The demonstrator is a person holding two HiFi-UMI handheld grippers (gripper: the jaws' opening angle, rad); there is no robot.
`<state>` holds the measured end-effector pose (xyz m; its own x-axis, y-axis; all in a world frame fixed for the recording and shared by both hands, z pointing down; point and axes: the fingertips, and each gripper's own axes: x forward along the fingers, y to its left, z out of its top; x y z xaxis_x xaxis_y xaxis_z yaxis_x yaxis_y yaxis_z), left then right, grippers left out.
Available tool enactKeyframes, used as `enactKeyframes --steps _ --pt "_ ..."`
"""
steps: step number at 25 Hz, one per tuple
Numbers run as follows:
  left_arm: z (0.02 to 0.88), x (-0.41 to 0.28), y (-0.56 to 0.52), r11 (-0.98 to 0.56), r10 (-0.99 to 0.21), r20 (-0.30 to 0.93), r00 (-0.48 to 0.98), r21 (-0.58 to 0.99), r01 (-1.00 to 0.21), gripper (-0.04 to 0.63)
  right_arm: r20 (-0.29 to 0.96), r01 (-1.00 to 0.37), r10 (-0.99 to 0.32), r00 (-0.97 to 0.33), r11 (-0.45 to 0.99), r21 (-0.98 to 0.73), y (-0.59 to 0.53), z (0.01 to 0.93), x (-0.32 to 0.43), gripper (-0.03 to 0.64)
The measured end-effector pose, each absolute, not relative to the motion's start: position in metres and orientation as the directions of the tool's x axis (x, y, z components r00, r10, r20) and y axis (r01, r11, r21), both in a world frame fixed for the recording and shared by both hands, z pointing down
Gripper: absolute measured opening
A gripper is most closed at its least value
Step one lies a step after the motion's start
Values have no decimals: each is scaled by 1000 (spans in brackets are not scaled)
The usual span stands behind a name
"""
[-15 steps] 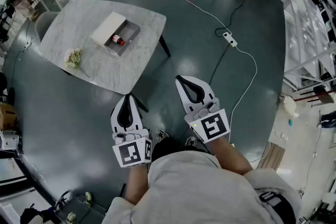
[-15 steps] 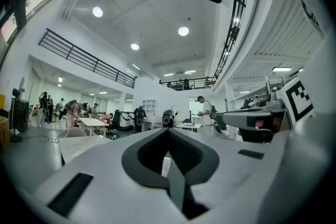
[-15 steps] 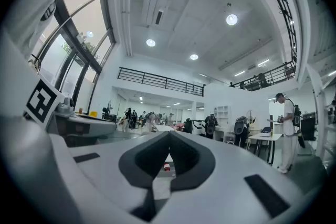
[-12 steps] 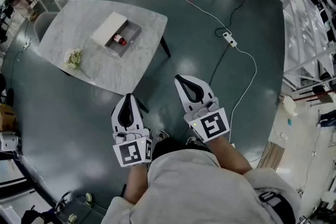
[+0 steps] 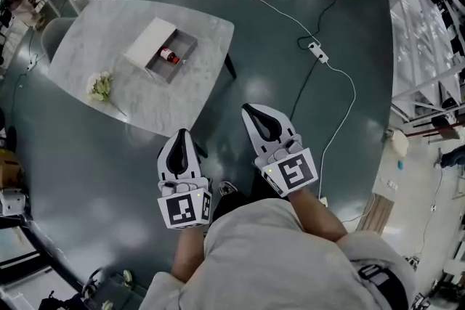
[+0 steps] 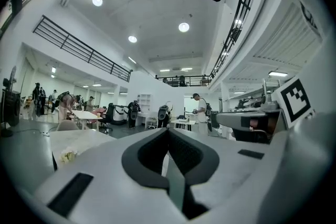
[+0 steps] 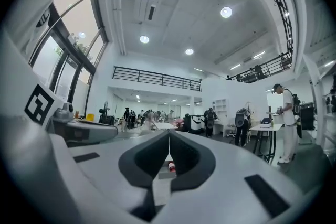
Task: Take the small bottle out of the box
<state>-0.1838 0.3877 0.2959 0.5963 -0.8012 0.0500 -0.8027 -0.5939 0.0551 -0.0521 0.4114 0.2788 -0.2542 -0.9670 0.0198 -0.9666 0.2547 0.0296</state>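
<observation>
Box (image 5: 183, 46) is sitting on the marble table (image 5: 145, 94), far & left of the person. Its white lid (image 5: 151, 42) is covering the far-left part, leaving the near-right part open. Small bottle (image 5: 169, 54) is lying on its side in that open grey part, red showing on it. A bunch of pale flowers (image 5: 100, 86) is lying on the tabletop, nearer & left of the box, apart from it.

Both grippers are hanging close to the person, well apart from table & box, approx level. Left gripper (image 5: 181, 134) is pressing its jaws together w/ nothing btwn them. Right gripper (image 5: 247, 109) is also showing jaws closed tip to tip, empty. In the right gripper view the bottle is showing far off thru the slot under the tips, not touching the jaws.

On the dark floor, far right of the table, a white cable (image 5: 349, 83) is running to a power strip (image 5: 317, 52).
</observation>
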Motion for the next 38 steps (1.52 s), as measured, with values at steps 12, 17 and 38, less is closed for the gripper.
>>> enactKeyframes --steps 12,17,38 --pt "319 -135 265 -500 -856 130 501 43 -865 23 13 -914 -915 -404 404 -30 270 300 -8 28" --pt "331 -104 213 -446 -874 184 449 60 -893 23 -3 -868 -868 -496 496 -19 209 304 17 28" --pt "430 -78 88 -275 -866 418 274 61 -960 23 163 -760 -743 -649 625 -181 82 399 43 28"
